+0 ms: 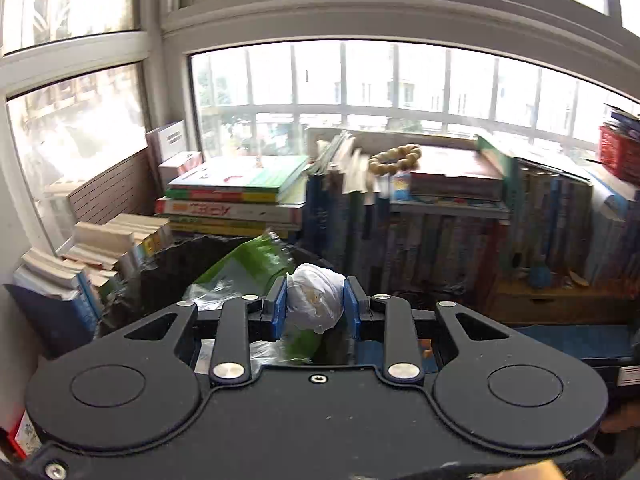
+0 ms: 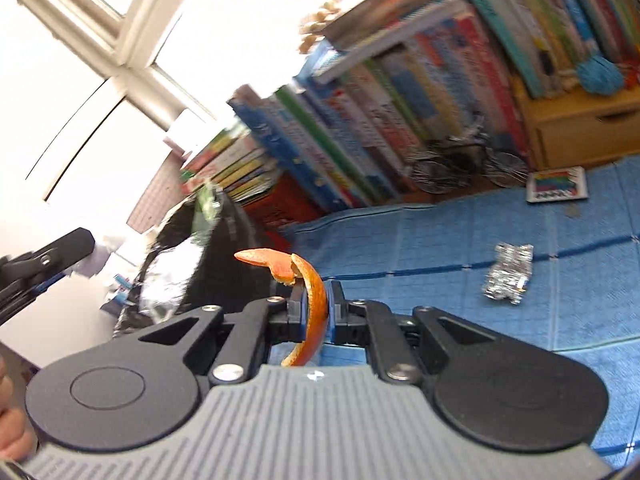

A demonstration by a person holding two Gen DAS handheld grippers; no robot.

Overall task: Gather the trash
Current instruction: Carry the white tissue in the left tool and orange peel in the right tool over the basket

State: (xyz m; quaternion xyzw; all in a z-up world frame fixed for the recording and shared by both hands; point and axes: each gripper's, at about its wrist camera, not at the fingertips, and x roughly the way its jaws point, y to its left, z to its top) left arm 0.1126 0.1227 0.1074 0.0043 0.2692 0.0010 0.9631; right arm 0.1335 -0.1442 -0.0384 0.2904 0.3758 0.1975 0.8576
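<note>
My left gripper (image 1: 315, 304) is shut on a crumpled white paper wad (image 1: 316, 300), held above a black-lined trash bin (image 1: 160, 280) that holds a green plastic wrapper (image 1: 248, 264). In the right wrist view, my right gripper (image 2: 317, 312) is shut on a curled strip of orange peel (image 2: 310, 300), raised over a blue mat (image 2: 520, 300). A crumpled piece of silver foil (image 2: 508, 278) lies on the mat to the right. The trash bin (image 2: 216, 264) is to the left, and the left gripper's black frame (image 2: 44, 260) shows at the left edge.
Stacked and upright books (image 1: 400, 240) line the windowsill behind the bin, with a bead bracelet (image 1: 394, 160) on top. A wooden drawer box (image 2: 580, 128) and a small colourful card (image 2: 558, 184) sit at the back of the mat. A red basket (image 1: 620, 152) is at the right.
</note>
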